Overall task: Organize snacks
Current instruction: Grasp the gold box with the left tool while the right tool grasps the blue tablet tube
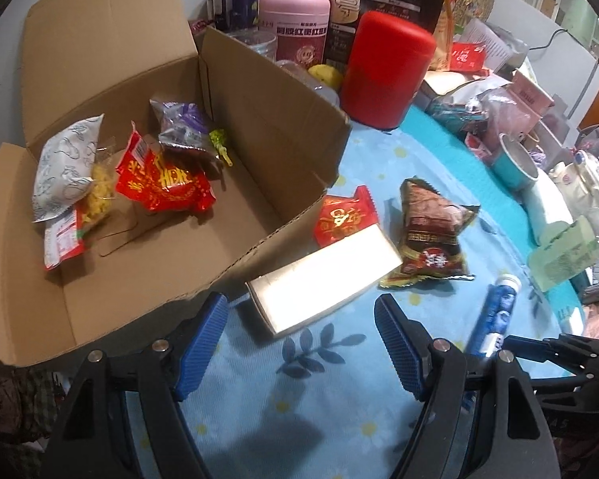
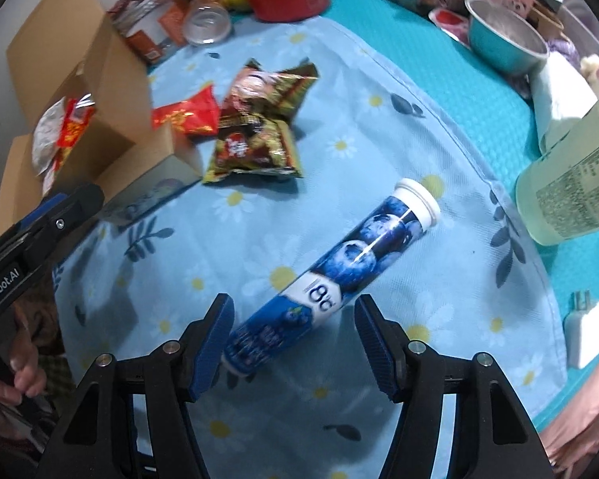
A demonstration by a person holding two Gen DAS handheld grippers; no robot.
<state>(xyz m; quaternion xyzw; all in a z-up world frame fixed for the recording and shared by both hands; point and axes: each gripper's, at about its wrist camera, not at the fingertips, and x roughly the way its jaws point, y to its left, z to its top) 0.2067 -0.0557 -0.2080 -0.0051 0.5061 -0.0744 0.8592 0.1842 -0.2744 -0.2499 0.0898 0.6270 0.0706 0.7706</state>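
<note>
Several snack packets are already laid in the cardboard box [image 1: 235, 92], while a pale carton [image 1: 323, 275], two packets and a blue tube [image 2: 331, 275] are left on the tablecloth, with left gripper [image 1: 301, 347] and right gripper [image 2: 293, 343] held open, nothing gripped.

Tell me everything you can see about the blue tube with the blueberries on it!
The blue tube is a long round tube, seemingly plastic, printed with big blueberries, with a white label band and a white cap closed on its far end. It lies on its side, slanting across the flowery blue tablecloth. Its near end sits between the right gripper pads, which are open and not pressing it.
</note>
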